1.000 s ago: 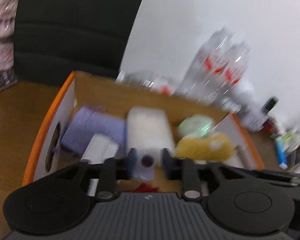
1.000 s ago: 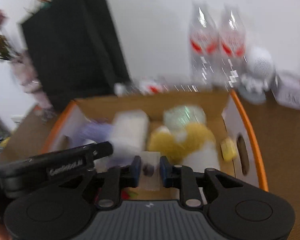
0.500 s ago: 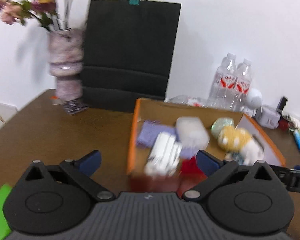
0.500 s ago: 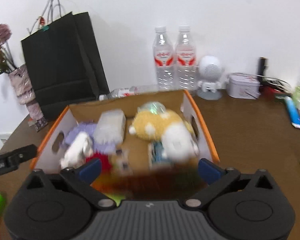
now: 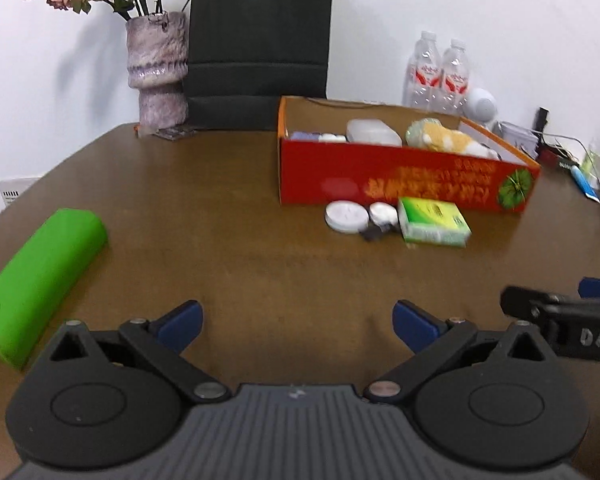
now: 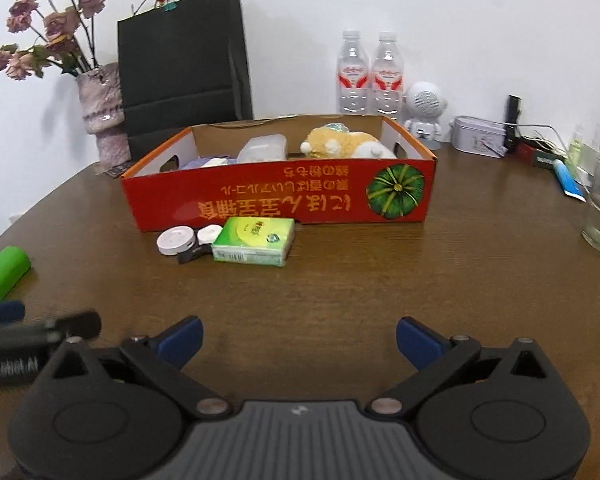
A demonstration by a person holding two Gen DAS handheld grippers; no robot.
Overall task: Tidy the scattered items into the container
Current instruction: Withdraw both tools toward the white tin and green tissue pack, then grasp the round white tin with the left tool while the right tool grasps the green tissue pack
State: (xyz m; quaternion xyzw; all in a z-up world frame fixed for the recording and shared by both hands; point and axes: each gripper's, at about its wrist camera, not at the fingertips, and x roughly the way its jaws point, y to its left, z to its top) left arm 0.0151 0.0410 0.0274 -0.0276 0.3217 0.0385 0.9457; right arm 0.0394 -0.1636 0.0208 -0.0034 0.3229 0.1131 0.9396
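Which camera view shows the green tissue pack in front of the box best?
The right wrist view: the green tissue pack sits near centre, sharp, with its top print and barcode edge showing. The left wrist view has it right of centre, slightly blurred and more foreshortened.

You face a plain white wall (image 6: 440, 4) lit evenly, with a dark brown wooden surface (image 6: 340, 288) curving away at its left edge. At eleven o'clock a black paper bag (image 6: 184, 60) leans against the wall; at ten o'clock stands a mottled vase (image 6: 102, 104) of dried roses.
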